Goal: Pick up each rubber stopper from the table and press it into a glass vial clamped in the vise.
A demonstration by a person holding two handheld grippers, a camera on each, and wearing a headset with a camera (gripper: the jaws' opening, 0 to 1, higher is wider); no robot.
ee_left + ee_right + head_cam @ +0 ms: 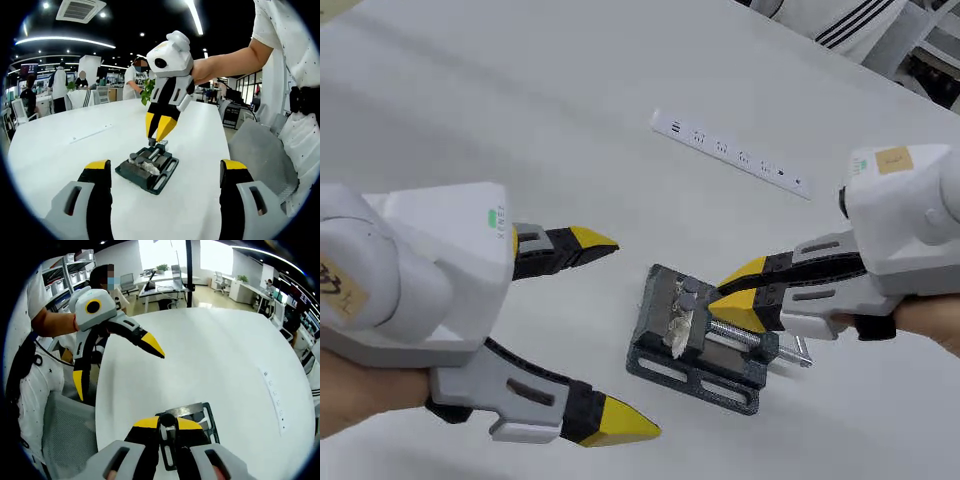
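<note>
left gripper: jaws spread wide, empty, beside the vise | right gripper: pinching what seems a rubber stopper, glass vial just under its tips | progress: judged mid-press; stoppered count unclear

A broad white table with a smooth, matte top carries everything here. A small dark metal vise stands directly on it, right under the tips of the right gripper and just ahead of the left gripper, whose jaws point toward it. A long white power strip lies flat on the tabletop well beyond the vise, farther out from both grippers and apart from the vise.
</note>
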